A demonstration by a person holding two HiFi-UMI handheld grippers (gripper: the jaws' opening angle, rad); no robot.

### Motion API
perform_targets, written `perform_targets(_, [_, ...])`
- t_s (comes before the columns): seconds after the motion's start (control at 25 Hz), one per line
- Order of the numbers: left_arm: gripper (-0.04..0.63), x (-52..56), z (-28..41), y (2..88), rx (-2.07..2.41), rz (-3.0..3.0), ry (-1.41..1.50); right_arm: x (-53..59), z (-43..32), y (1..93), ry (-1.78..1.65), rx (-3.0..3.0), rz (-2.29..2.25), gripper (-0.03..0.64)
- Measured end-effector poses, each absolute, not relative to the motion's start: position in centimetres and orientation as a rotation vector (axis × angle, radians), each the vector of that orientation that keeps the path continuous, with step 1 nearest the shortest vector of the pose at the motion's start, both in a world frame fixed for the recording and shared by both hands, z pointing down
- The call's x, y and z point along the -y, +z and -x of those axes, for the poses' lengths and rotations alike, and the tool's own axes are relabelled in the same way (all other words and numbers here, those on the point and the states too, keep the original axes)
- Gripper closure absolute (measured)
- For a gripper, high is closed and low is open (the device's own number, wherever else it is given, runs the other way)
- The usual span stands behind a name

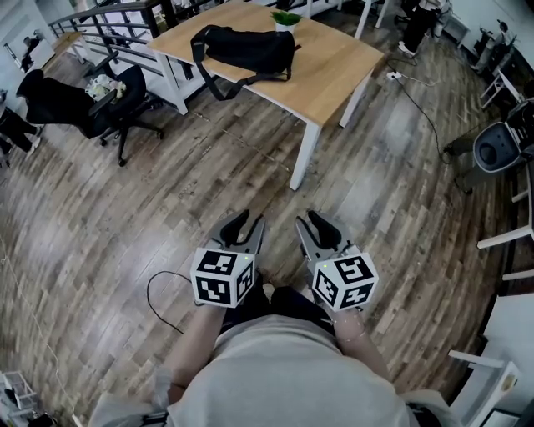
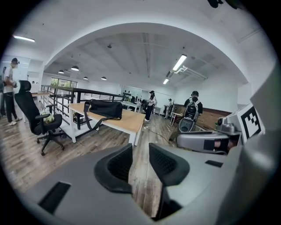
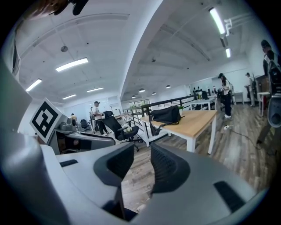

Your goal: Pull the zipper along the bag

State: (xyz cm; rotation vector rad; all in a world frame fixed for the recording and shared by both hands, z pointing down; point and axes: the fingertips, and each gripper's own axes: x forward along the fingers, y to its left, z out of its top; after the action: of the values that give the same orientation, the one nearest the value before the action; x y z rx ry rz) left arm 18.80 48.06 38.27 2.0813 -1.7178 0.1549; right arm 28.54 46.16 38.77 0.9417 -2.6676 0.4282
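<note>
A black bag (image 1: 246, 48) with a long strap lies on a wooden table (image 1: 334, 75) far ahead of me; its zipper is too small to make out. The same bag (image 2: 105, 108) shows in the left gripper view and again, as a bag (image 3: 167, 115) on the desk, in the right gripper view. My left gripper (image 1: 242, 223) and right gripper (image 1: 315, 223) hang side by side over the wooden floor, well short of the table. Both stand open, with only floor showing between the jaws of the left gripper (image 2: 140, 154) and the right gripper (image 3: 142, 156).
A black office chair (image 1: 117, 100) stands left of the table by a metal railing (image 1: 100, 25). A small potted plant (image 1: 286, 18) sits behind the bag. A thin black cable (image 1: 158, 292) loops on the floor near my left. Another chair (image 1: 501, 146) is at the right; people stand in the distance.
</note>
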Motion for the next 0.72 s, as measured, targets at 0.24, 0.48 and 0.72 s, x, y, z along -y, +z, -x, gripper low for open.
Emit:
perform_targets(0.24, [0.485, -44.9, -17.5, 38.9, 1.696, -2.065, 0.156, -43.0, -27.1, 39.3, 0.451, 2.656, -0.949, 0.495])
perform_targets(0.48, [0.485, -39.6, -15.1, 39.5, 1.641, -2.09, 0.154, -37.7, -24.6, 39.3, 0.448, 2.642, -1.016, 0.495])
perform_targets(0.72, [0.485, -32.9, -10.2, 38.1, 1.616, -2.136, 0.152, -31.0, -19.5, 37.9, 0.42, 2.642, -1.064, 0.488])
